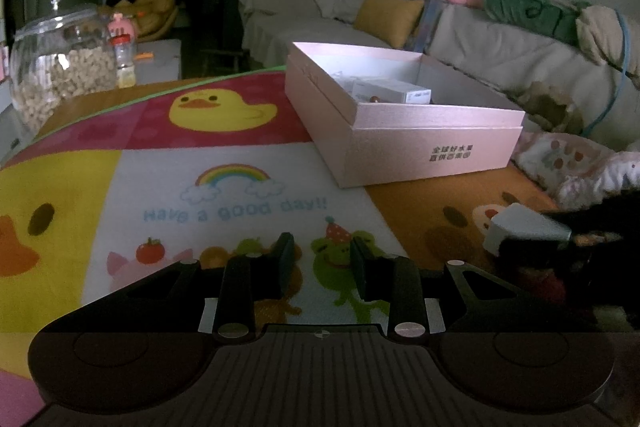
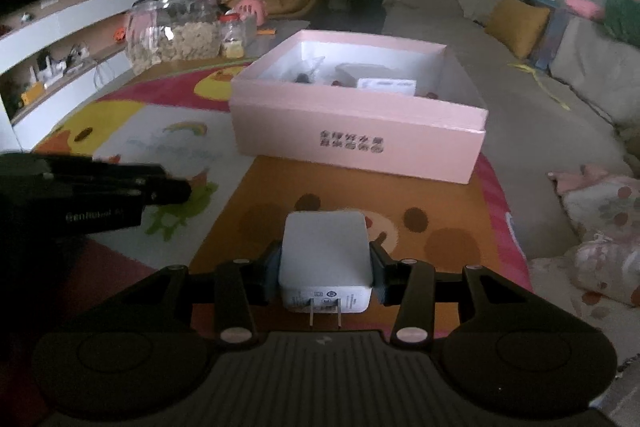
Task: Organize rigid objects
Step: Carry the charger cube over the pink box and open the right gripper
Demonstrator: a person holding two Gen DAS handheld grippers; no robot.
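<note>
In the right wrist view, the right tool (image 2: pixel 325 269) is gripping a white power adapter (image 2: pixel 325 251), a rounded block with grey print on its near face and two metal prongs sticking back toward the camera. The jaws are pressing on its two sides, standing only as wide as the adapter's body. The tool is pointing forward and downward, holding the adapter above the orange bear patch of a cartoon-printed mat (image 2: pixel 432 195) that is covering the table.

To its left, the left tool (image 1: pixel 322 261) is angling down over the mat's white panel with the frogs and the rainbow. Its jaws are standing narrowly apart with nothing between them. From that side the adapter (image 1: pixel 520 227) is showing at the right edge, clamped in the dark fingers of the other tool.

Beyond the adapter, a pink cardboard box (image 2: pixel 352 143) with dark printed characters on its front wall is sitting open on the mat, already containing a small white carton (image 2: pixel 386 85) and a few small things too dim to identify. Farther back on the left, a large glass jar (image 2: pixel 172 31) with pale contents is standing beside a small red-capped bottle (image 2: pixel 233 35). A grey-covered sofa (image 2: pixel 532 99) is running along the right.
</note>
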